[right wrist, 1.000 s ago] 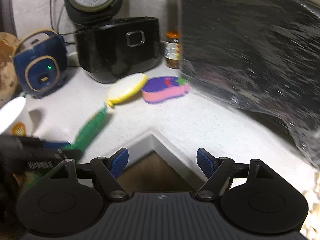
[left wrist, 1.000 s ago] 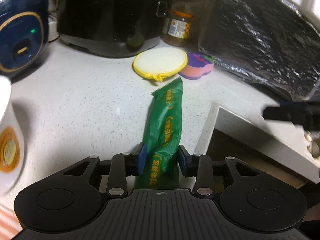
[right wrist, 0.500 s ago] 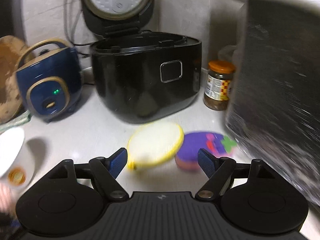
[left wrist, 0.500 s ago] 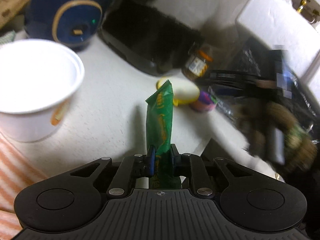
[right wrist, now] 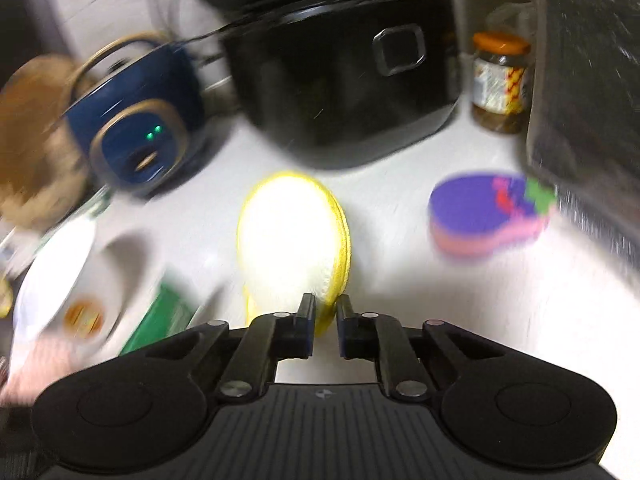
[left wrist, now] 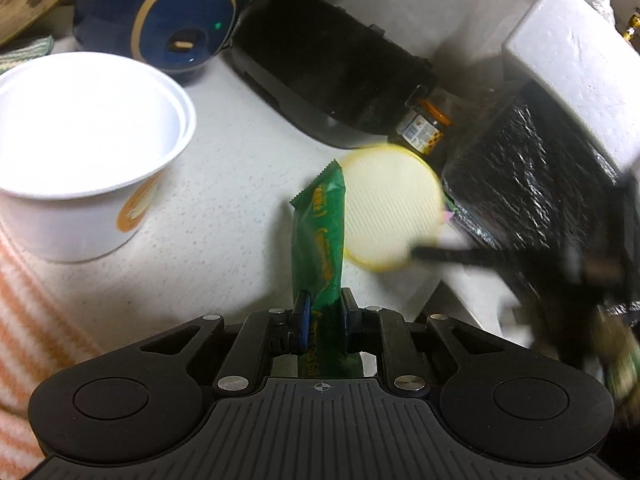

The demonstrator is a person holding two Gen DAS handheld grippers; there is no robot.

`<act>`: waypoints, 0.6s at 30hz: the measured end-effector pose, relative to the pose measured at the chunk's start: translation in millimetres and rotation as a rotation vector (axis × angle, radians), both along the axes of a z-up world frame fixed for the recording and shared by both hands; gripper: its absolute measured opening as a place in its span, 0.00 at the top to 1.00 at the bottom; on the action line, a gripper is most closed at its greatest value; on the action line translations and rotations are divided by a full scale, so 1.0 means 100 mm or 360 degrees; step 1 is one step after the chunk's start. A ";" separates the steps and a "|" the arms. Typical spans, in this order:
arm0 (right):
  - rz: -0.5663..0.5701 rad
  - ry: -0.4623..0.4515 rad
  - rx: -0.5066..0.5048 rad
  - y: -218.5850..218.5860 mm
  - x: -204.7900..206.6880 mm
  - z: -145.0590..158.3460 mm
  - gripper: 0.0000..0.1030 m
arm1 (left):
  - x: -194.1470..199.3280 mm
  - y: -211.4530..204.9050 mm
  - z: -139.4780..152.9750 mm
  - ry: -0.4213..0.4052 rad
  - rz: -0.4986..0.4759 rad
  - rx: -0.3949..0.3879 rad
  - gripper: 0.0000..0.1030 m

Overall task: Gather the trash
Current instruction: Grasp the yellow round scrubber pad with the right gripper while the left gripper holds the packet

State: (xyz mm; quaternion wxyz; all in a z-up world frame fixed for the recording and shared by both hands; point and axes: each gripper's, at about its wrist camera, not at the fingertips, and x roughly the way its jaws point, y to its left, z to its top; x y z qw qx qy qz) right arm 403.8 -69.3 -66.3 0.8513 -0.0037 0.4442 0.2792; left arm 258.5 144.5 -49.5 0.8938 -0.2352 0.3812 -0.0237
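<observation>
Left hand-held gripper (left wrist: 322, 312) angled down, clamping green wrapper (left wrist: 320, 236); right hand-held gripper (right wrist: 323, 314) closing on yellow pad (right wrist: 294, 240).

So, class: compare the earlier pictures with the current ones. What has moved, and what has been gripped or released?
The left tool closed on the green wrapper and lifted it off the counter. The right tool, open a second ago, swung over to the yellow pad; its jaws are closing on the pad's near edge, which now looks tipped up. The cup, cookers and jar stayed put.

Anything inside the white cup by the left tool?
The white cup shows only bare white inner wall, nothing inside. Its very bottom is washed out, so small scraps cannot be ruled out.
</observation>
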 end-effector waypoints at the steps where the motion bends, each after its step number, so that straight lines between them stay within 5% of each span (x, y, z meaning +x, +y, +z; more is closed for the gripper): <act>1: 0.0013 0.0006 -0.0008 -0.06 -0.12 -0.02 0.91 | 0.01 -0.01 0.00 0.0001 -0.0001 0.0000 0.82; 9: -0.0044 -0.0074 -0.0047 -0.35 -0.47 0.02 0.88 | 0.29 -0.11 -0.05 0.0036 -0.0041 0.0004 0.82; 11: -0.0078 -0.0089 -0.0029 -0.38 -0.46 0.06 0.73 | 0.30 -0.13 -0.05 0.0039 -0.0049 0.0018 0.82; 13: -0.0119 -0.0146 -0.0017 -0.43 -0.47 0.11 0.42 | 0.28 -0.13 -0.05 0.0046 -0.0051 0.0024 0.82; 18: -0.0175 -0.0169 -0.0012 -0.44 -0.32 0.10 0.37 | 0.25 -0.09 -0.08 0.0068 -0.0019 0.0024 0.82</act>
